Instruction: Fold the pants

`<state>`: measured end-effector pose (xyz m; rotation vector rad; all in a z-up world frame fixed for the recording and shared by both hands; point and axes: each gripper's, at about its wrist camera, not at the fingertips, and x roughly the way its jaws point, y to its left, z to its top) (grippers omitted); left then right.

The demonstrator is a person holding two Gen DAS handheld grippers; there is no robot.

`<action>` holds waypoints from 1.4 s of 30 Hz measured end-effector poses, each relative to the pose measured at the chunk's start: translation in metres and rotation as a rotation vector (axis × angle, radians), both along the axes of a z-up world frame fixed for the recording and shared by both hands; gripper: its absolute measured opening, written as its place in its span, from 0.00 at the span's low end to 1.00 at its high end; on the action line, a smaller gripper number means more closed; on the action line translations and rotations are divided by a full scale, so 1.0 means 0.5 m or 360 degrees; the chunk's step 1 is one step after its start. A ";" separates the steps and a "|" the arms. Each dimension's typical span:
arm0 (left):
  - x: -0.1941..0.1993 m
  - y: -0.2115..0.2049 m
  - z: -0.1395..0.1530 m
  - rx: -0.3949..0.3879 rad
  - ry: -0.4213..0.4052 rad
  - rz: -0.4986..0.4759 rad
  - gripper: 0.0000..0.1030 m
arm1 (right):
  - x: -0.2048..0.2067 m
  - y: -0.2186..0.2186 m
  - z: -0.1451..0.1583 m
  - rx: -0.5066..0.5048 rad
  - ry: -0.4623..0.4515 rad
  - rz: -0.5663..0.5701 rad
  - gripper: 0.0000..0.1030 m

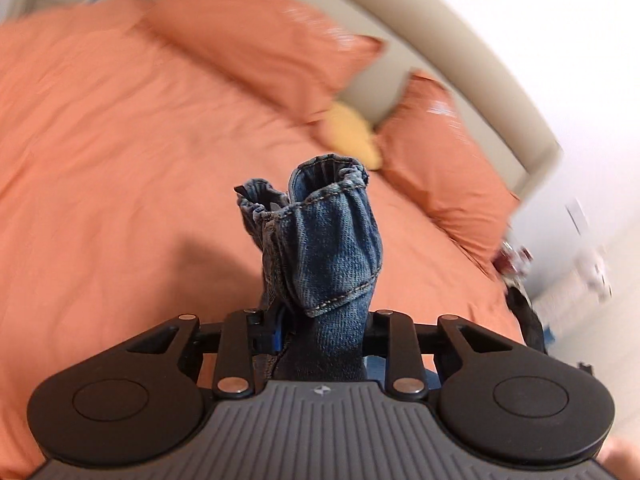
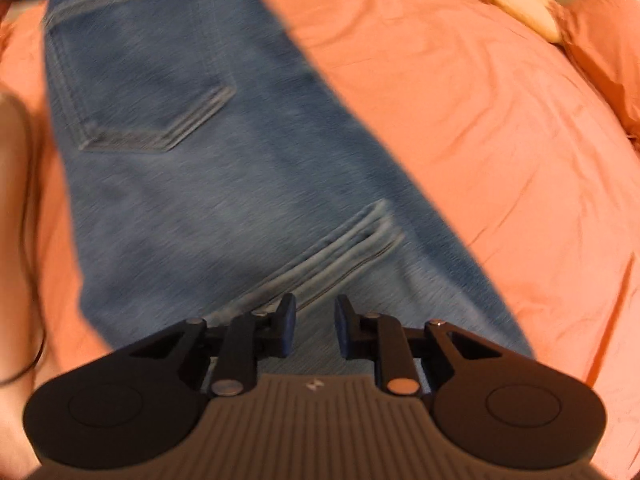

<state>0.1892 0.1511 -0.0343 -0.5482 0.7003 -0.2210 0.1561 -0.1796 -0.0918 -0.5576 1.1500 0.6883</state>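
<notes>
Blue denim pants (image 2: 192,184) hang and lie over the orange bed in the right wrist view, back pocket (image 2: 136,80) showing at upper left. My right gripper (image 2: 316,320) is open and empty, its blue pads (image 2: 289,320) a short way apart just above the denim. In the left wrist view my left gripper (image 1: 320,332) is shut on a bunched hem or waistband of the pants (image 1: 324,248), which sticks up above the fingers. The left fingertips are hidden by the cloth.
An orange bedspread (image 1: 120,140) covers the bed. Two orange pillows (image 1: 256,36) and a yellow cushion (image 1: 352,132) lie against a beige headboard (image 1: 460,60). The bed's edge and a white wall are at the right. A bare arm (image 2: 16,240) shows at left.
</notes>
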 end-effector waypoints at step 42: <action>-0.081 -0.896 -0.104 0.1051 0.0028 -0.1117 0.29 | -0.179 -0.503 -0.023 0.0519 0.0034 -0.0938 0.14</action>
